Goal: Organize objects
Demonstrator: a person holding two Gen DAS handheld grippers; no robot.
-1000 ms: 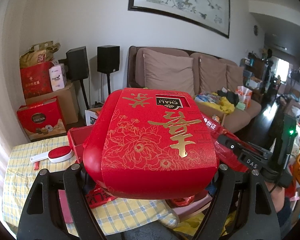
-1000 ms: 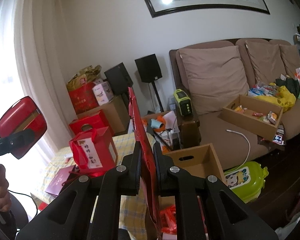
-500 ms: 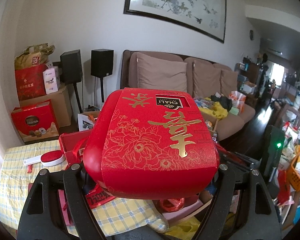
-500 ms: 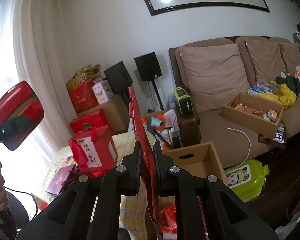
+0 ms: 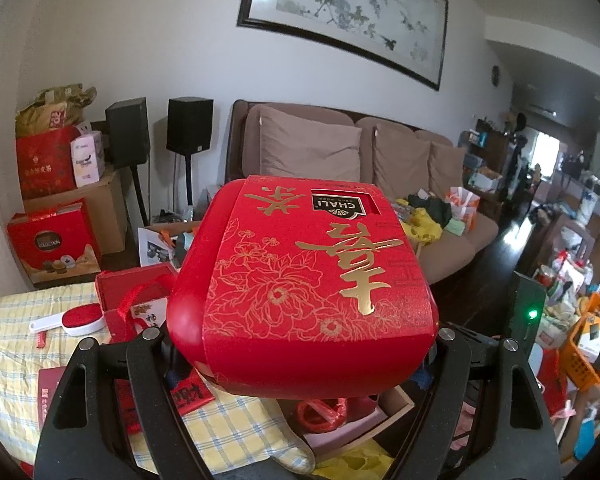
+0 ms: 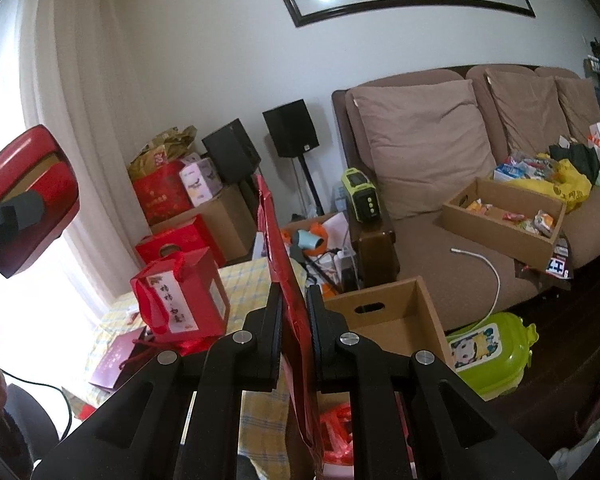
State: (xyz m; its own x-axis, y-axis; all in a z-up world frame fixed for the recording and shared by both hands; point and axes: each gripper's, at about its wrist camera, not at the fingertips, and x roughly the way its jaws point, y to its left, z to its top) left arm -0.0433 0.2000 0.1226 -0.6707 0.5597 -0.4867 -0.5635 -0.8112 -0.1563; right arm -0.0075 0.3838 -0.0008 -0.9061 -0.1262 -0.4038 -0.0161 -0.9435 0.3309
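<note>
My left gripper (image 5: 300, 344) is shut on a big red gift box (image 5: 304, 280) with gold flowers and characters, held in the air above the checked table (image 5: 16, 356). The box also shows at the far left of the right wrist view (image 6: 28, 200). My right gripper (image 6: 294, 312) is shut on a flat red paper bag (image 6: 278, 256), held edge-on and upright between the fingers. An open red box with a ribbon (image 5: 136, 300) sits on the table below the left gripper.
A red gift bag (image 6: 180, 296) stands on the table, a purple card (image 6: 120, 360) beside it. An empty cardboard box (image 6: 388, 312) sits at the table's right, a green case (image 6: 488, 348) on the floor. A lint brush (image 5: 72, 320) lies on the cloth. Sofa behind.
The left gripper with the red box has risen and swung a little, so the table looks lower. The right gripper and its red bag have barely moved.
</note>
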